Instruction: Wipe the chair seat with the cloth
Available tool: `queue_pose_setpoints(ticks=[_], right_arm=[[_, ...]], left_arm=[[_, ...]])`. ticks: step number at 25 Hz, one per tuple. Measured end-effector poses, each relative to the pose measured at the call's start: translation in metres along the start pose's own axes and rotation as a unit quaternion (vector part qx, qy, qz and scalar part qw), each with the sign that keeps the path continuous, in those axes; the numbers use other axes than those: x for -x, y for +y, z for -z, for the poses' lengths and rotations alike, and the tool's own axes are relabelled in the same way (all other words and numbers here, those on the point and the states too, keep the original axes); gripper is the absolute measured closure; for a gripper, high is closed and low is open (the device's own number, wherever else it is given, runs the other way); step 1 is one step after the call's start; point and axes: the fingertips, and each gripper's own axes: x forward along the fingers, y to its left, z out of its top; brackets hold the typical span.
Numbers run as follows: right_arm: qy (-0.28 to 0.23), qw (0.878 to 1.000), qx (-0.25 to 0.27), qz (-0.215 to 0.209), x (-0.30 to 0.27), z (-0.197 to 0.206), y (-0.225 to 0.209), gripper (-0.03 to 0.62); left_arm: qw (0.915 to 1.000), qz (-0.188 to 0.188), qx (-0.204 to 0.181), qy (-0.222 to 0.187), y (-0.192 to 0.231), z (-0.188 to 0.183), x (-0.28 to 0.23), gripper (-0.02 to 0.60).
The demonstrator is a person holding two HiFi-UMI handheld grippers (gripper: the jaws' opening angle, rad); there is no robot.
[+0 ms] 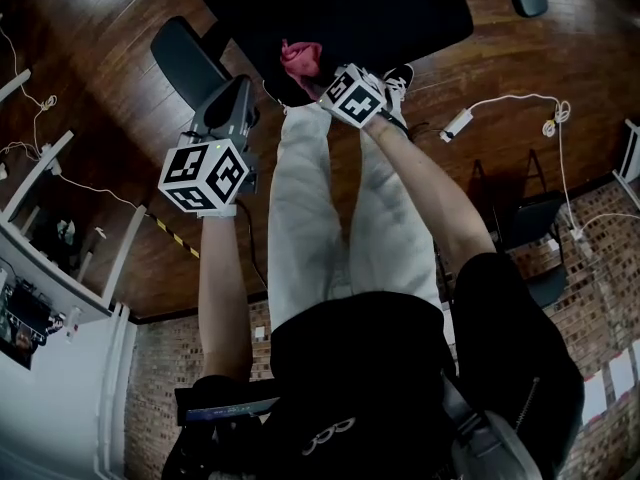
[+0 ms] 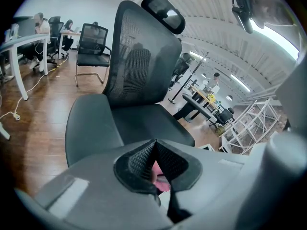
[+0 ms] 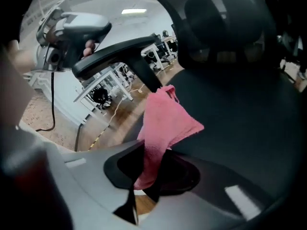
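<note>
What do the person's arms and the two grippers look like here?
The left gripper and right gripper are grey moulded shells with black jaw pads. Each carries a white cube with black square markers: left cube, right cube. A dark cable hangs from the left gripper. The person wears a black short-sleeved top; forearms are uncovered.

a: how are the arms held?
b: both are bare and reach forward from the body. the left forearm (image 1: 222, 298) runs nearly straight out. the right forearm (image 1: 430, 203) angles inward and reaches further.
a: and the left gripper (image 2: 154, 143)?
b: its jaws meet at the tips. its marker cube (image 1: 205, 176) sits just above the wrist.
a: the right gripper (image 3: 149, 169)?
b: its jaws are clamped on the pink cloth (image 3: 165, 121), which sticks out ahead of them. its marker cube (image 1: 352, 95) is tilted and lies further forward than the left one.
</note>
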Motion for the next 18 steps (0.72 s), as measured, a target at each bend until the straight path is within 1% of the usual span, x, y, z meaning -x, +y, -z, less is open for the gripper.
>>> queue_pose_setpoints(ticks=[3, 5, 8, 10, 13, 15, 16, 18], right_arm=[[0.017, 0.997, -0.016, 0.075, 0.043, 0.032, -0.075, 0.530], [0.025, 0.990, -0.029, 0.134, 0.080, 0.051, -0.126, 0.530], [0.029, 0.972, -0.064, 0.224, 0.148, 0.076, -0.197, 0.530], [0.027, 0.958, -0.085, 0.274, 0.192, 0.089, -0.233, 0.530], [0.037, 0.937, -0.100, 0.331, 0.240, 0.105, -0.266, 0.530], [0.051, 0.925, -0.111, 0.361, 0.255, 0.115, -0.275, 0.530], [0.054, 0.921, -0.117, 0.367, 0.255, 0.118, -0.275, 0.530], [0.052, 0.920, -0.117, 0.369, 0.244, 0.117, -0.264, 0.530]], left_arm=[[1.0000, -0.001, -0.002, 0.000, 0.001, 0.000, 0.000, 0.588], [1.0000, -0.001, -0.001, 0.001, 0.003, 0.000, 0.001, 0.588], [1.0000, -0.002, -0.002, 0.002, 0.003, 0.000, 0.001, 0.588], [1.0000, -0.004, -0.003, 0.002, 0.003, 0.000, 0.001, 0.588], [1.0000, -0.006, -0.005, 0.003, 0.002, 0.000, 0.001, 0.588], [1.0000, -0.006, -0.004, 0.003, 0.004, -0.001, 0.001, 0.588], [1.0000, -0.005, -0.003, 0.003, 0.005, -0.002, 0.001, 0.588], [1.0000, -0.006, -0.002, 0.004, 0.006, -0.002, 0.002, 0.588]])
